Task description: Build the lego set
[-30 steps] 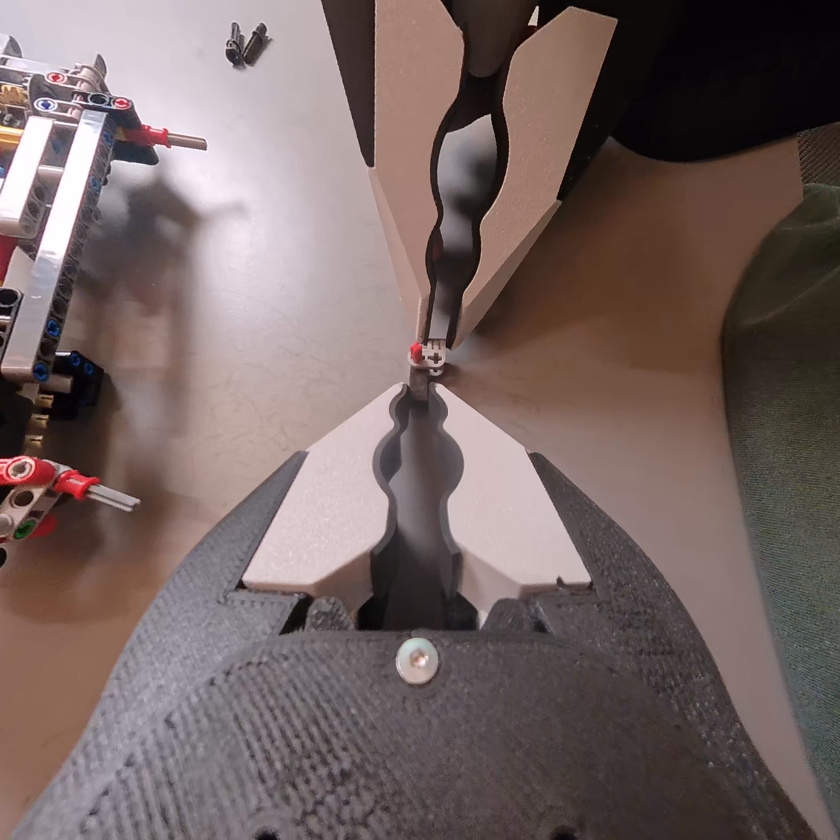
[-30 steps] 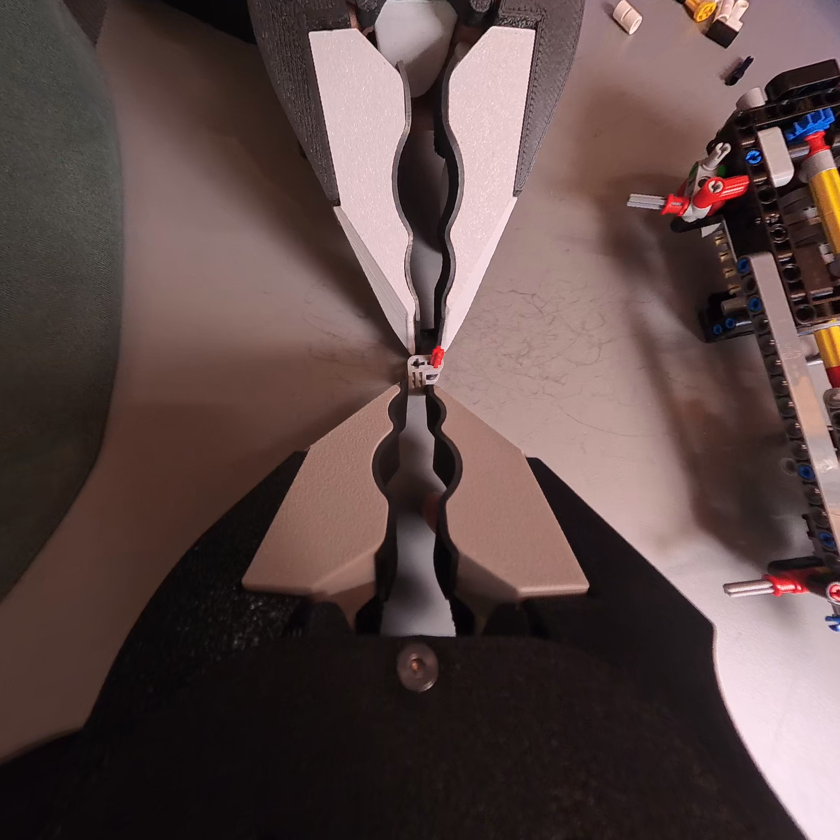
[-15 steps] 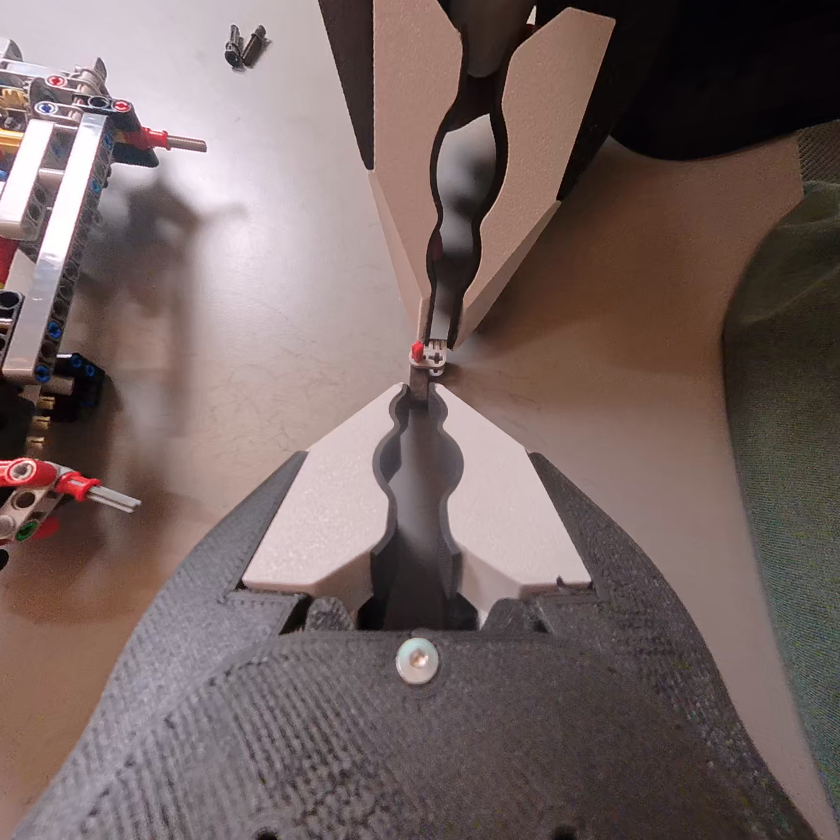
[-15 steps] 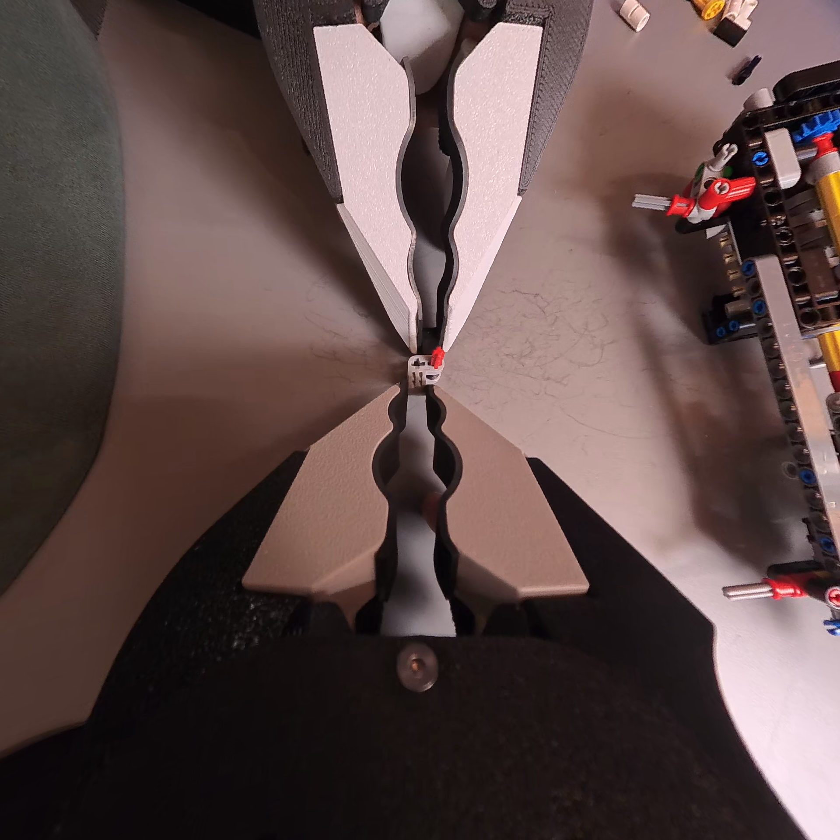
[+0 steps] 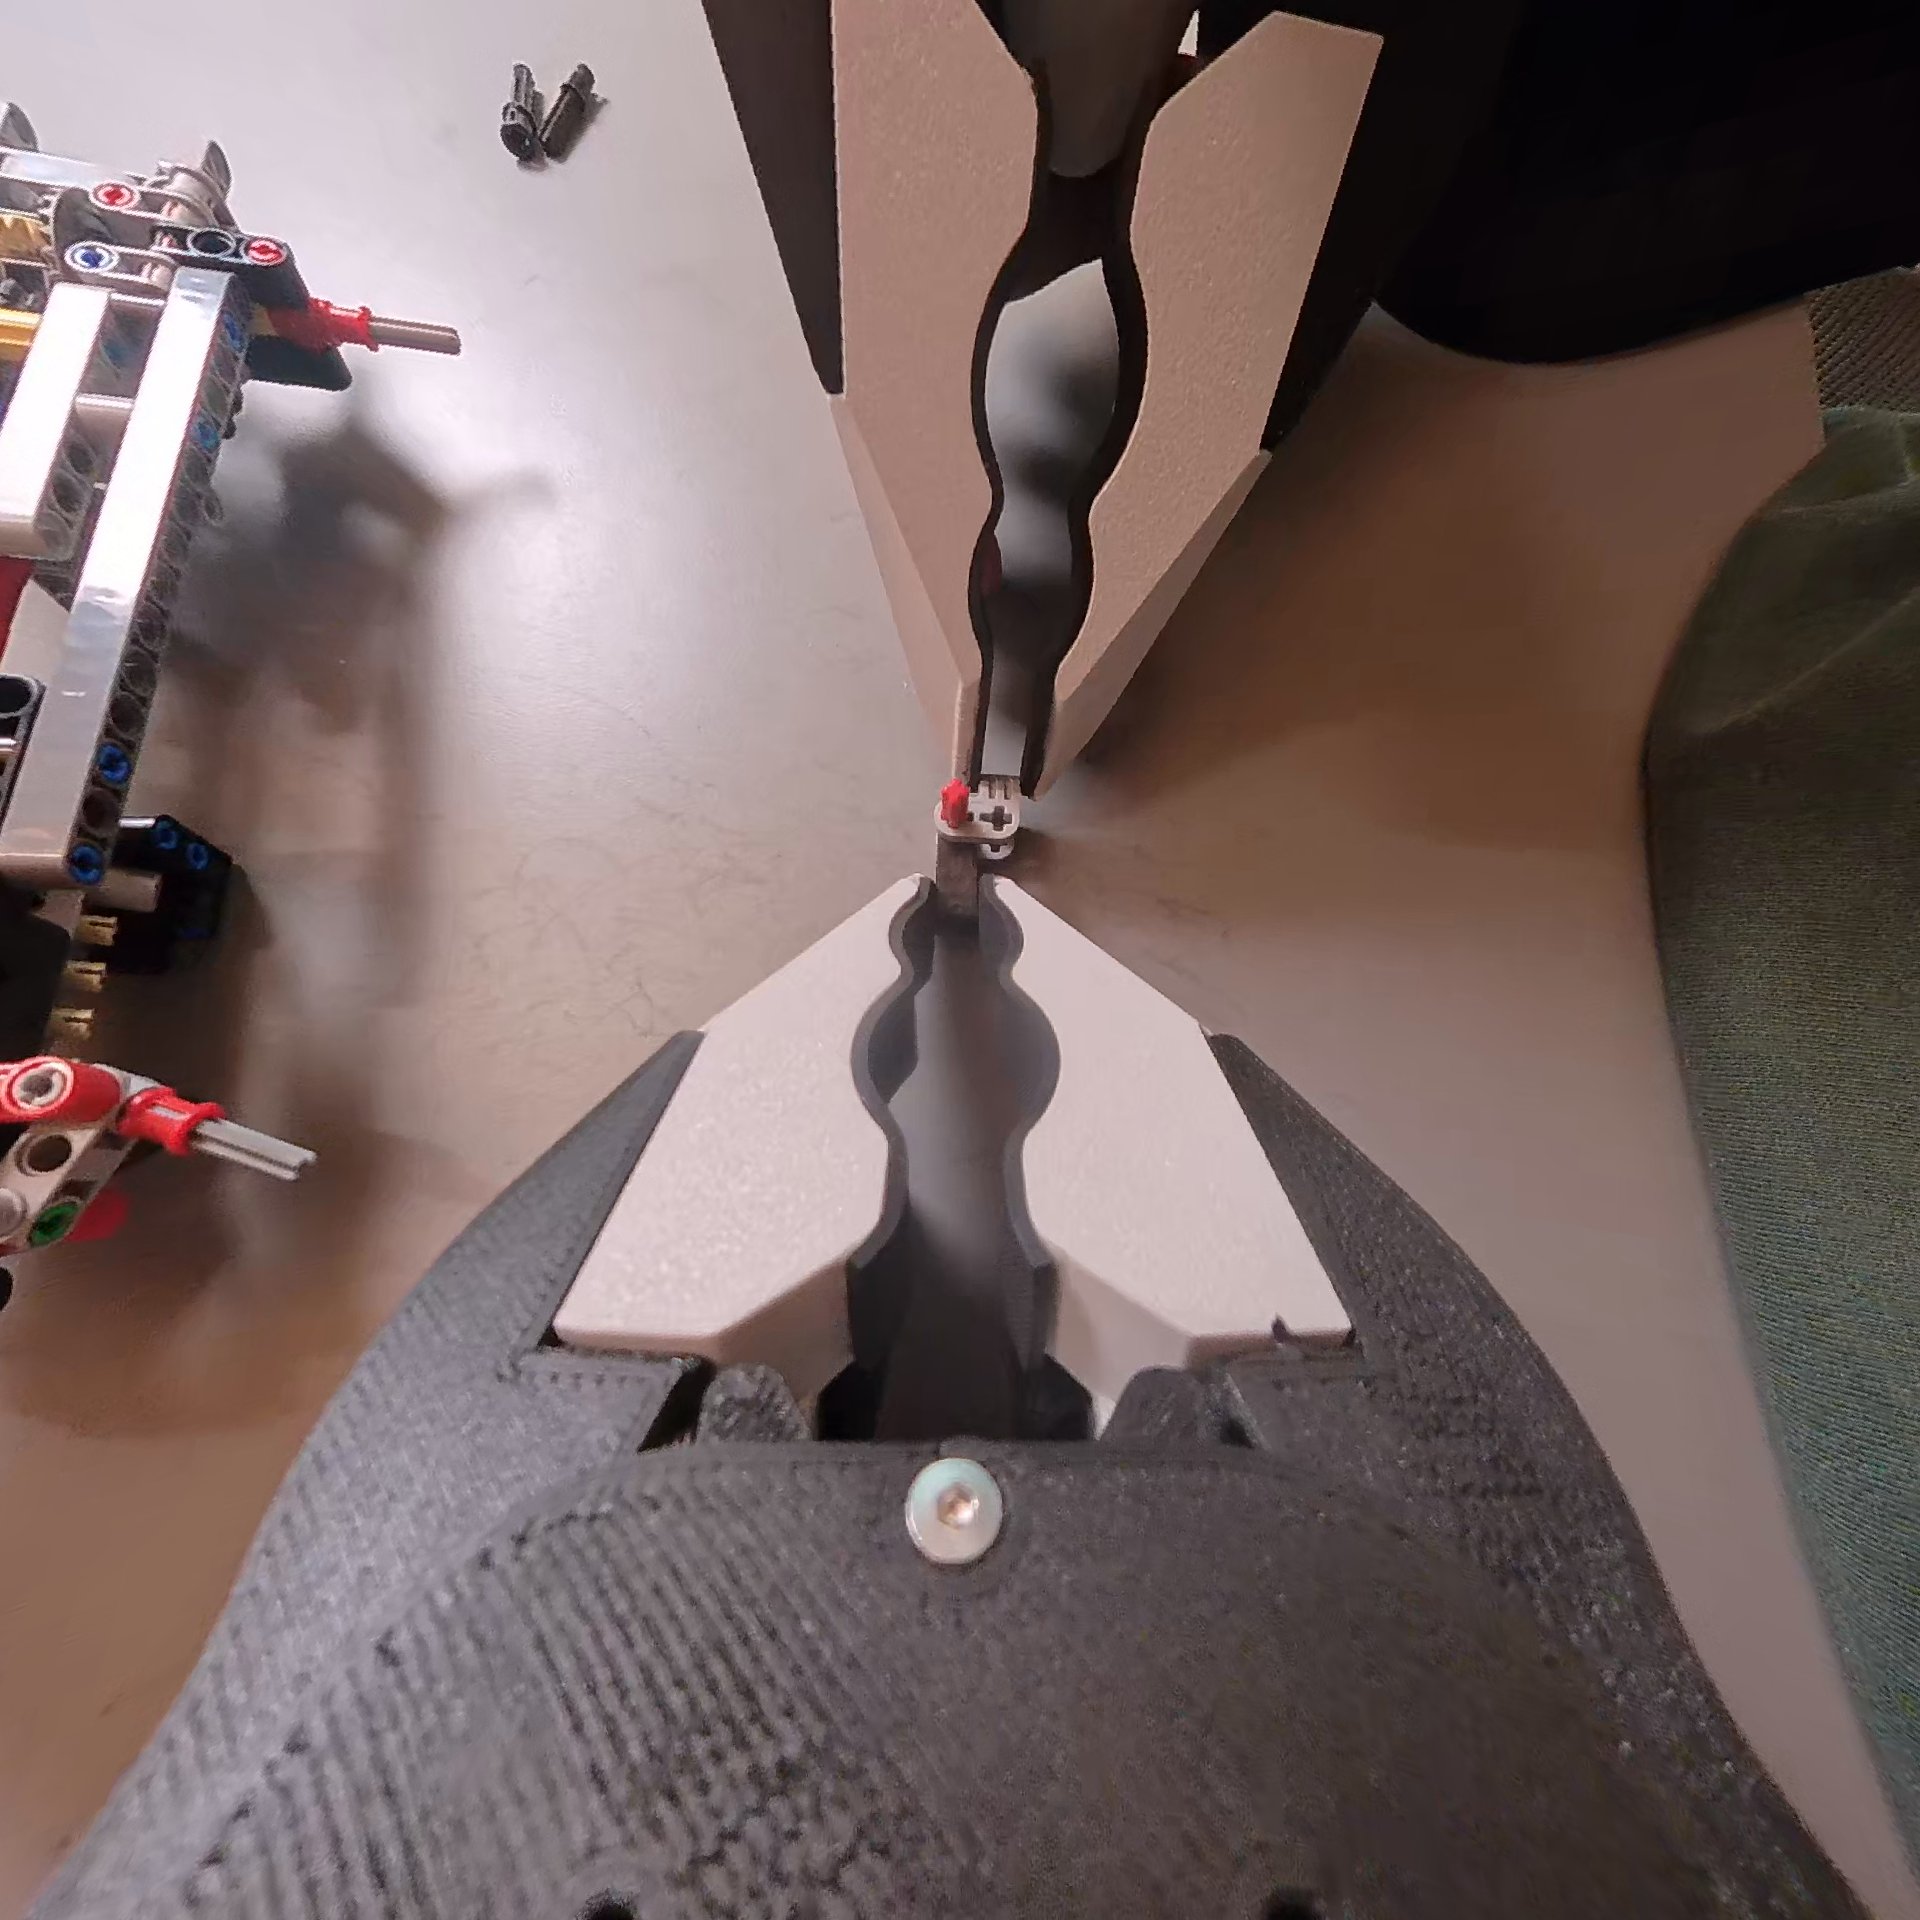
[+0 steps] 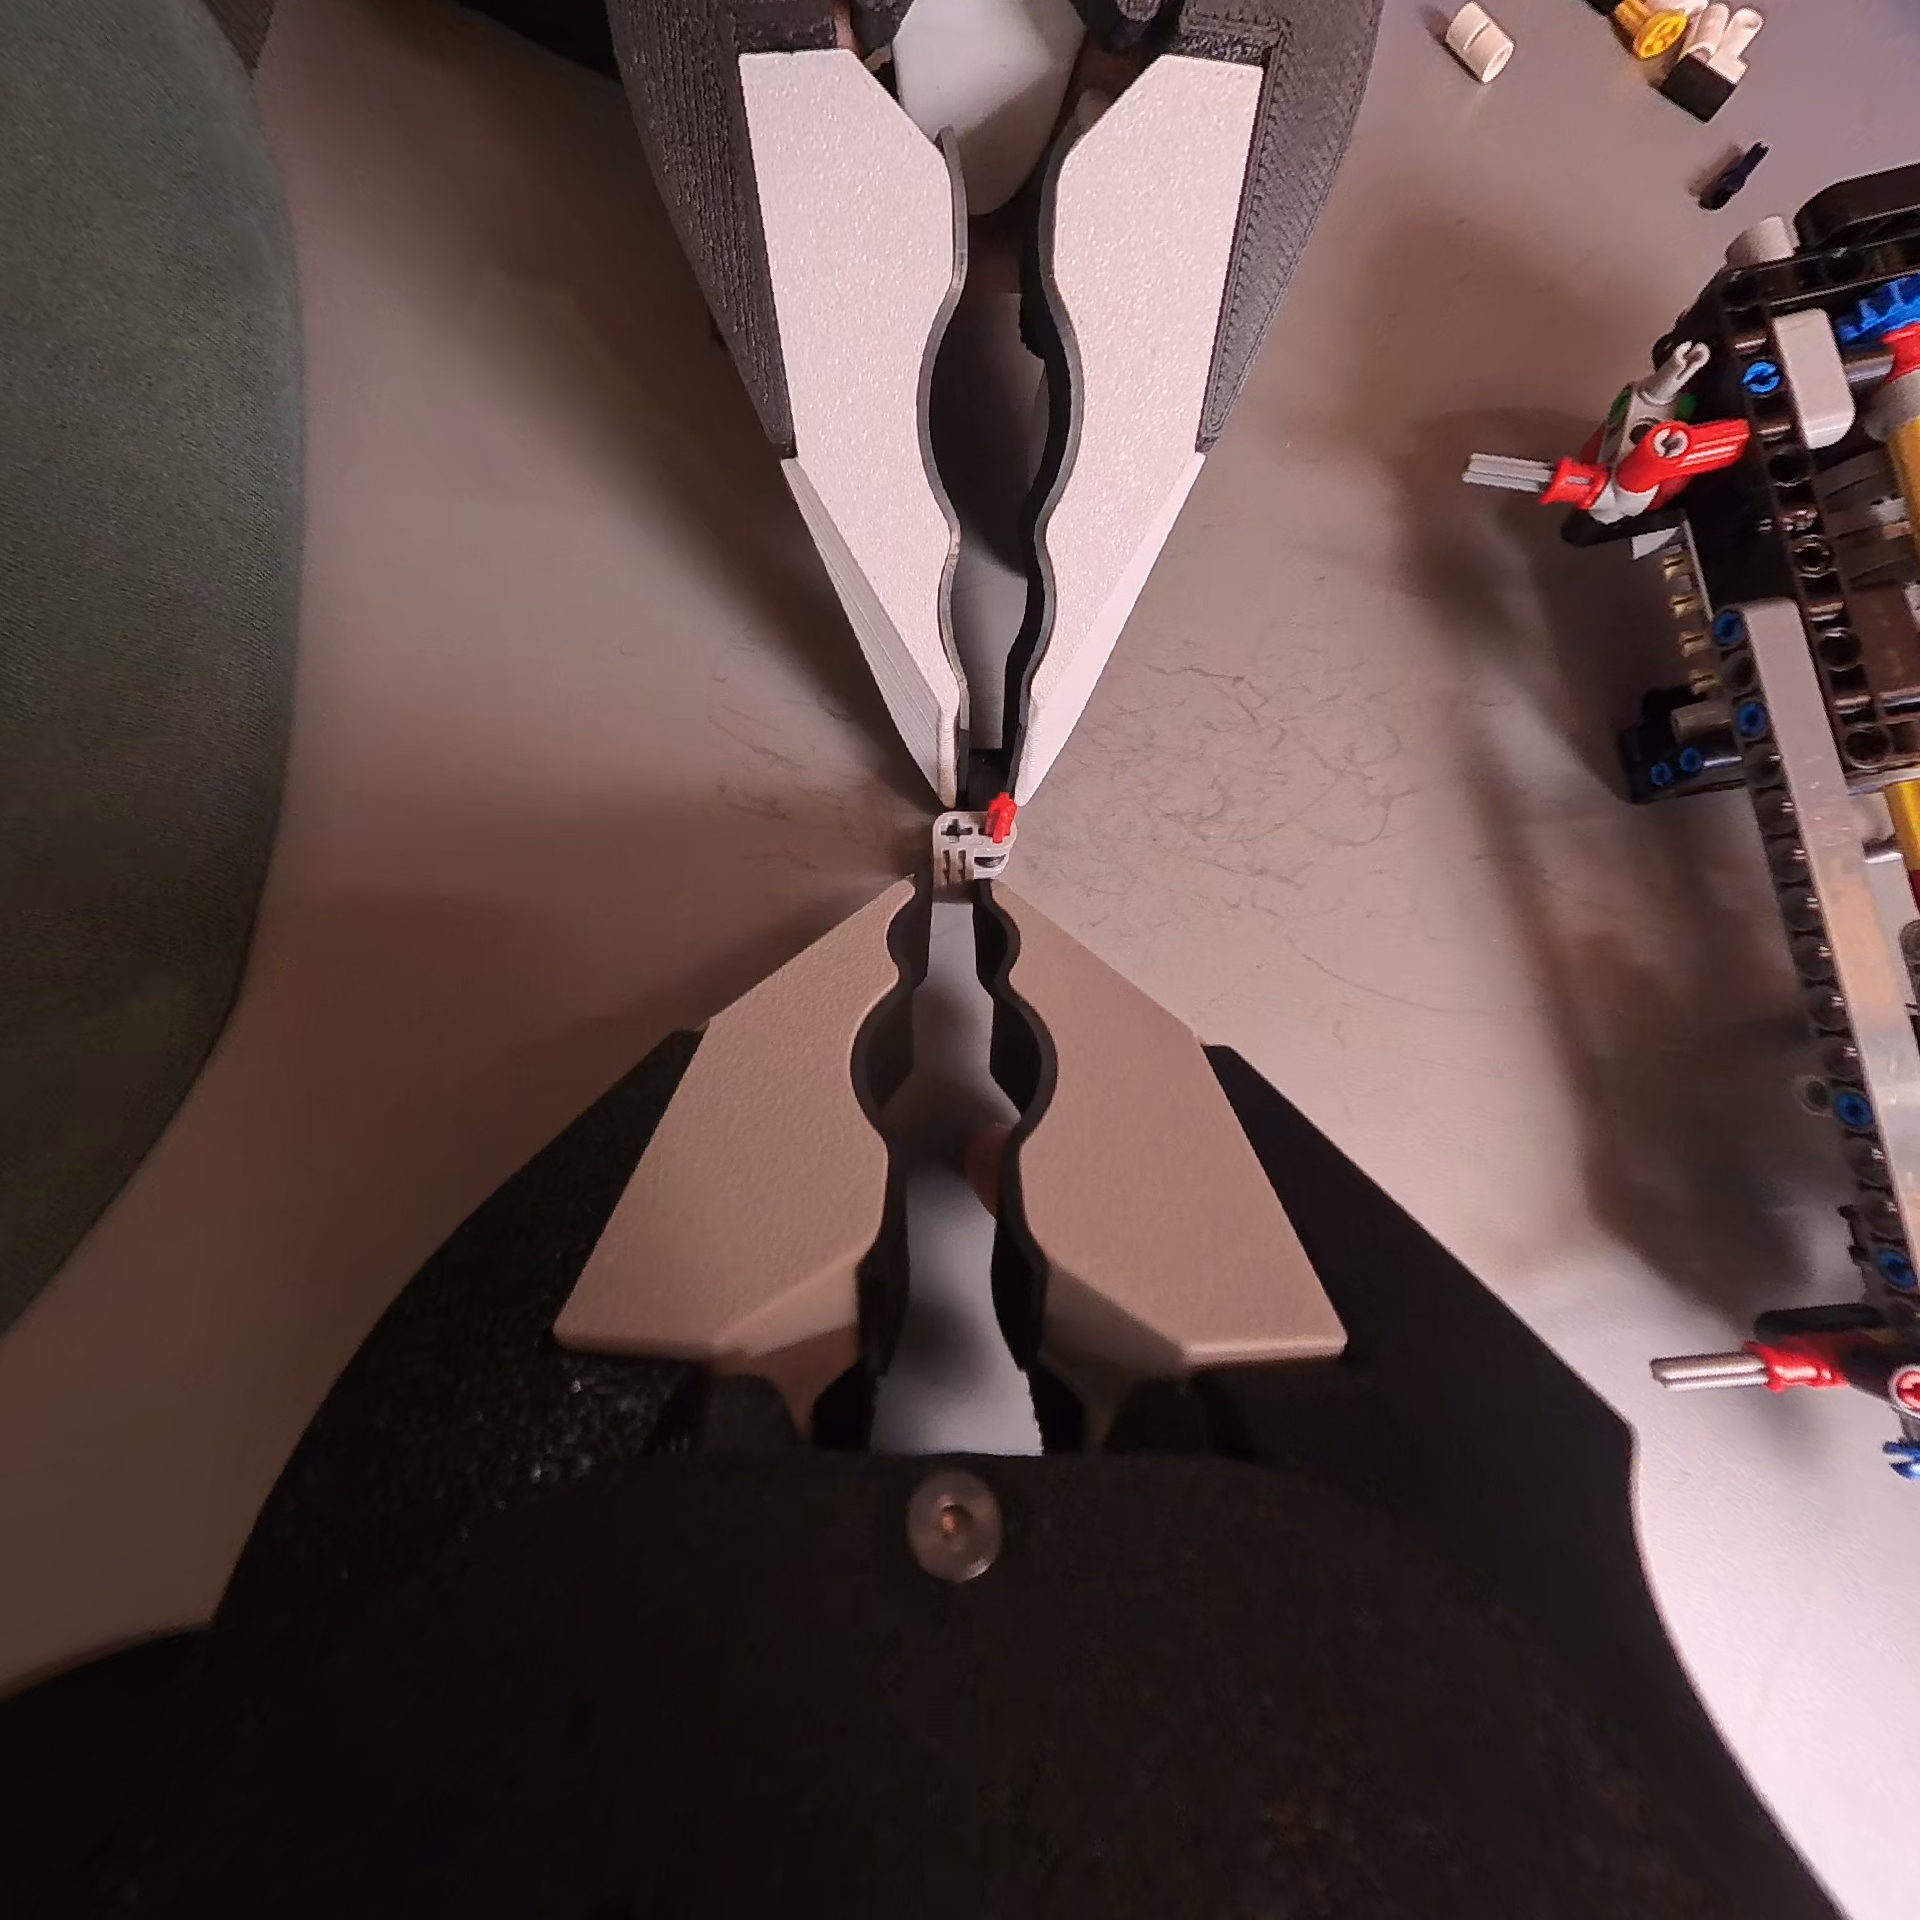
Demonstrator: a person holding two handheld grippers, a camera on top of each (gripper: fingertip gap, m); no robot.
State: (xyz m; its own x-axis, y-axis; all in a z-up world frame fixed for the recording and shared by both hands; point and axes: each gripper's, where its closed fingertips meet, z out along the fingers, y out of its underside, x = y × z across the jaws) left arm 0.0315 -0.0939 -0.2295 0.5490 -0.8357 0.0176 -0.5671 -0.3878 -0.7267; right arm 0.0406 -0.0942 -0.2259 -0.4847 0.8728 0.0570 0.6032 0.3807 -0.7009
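Note:
My left gripper (image 5: 957, 883) and right gripper (image 6: 951, 883) meet tip to tip above the table. The right gripper, also in the left wrist view (image 5: 1003, 771), is shut on a small light grey connector (image 6: 966, 847) with a red pin (image 6: 1001, 816) sticking up from it. The left gripper, also in the right wrist view (image 6: 985, 771), is shut on a short dark piece (image 5: 957, 876) that butts against the connector (image 5: 979, 821). The partly built lego model (image 5: 114, 520) lies at the left, at the right in the right wrist view (image 6: 1818, 727).
Two black pins (image 5: 551, 104) lie at the far left of the table. Loose small pieces (image 6: 1481, 26) and a dark blue pin (image 6: 1730, 166) lie at the top right. A green fabric surface (image 5: 1818, 935) borders the table edge (image 6: 125, 623). Red-tipped axles (image 6: 1714, 1371) stick out of the model. The grippers are tip to tip, or close to it.
Both grippers stay shut and tip to tip on the small pieces. Only a slight shift of the views shows.

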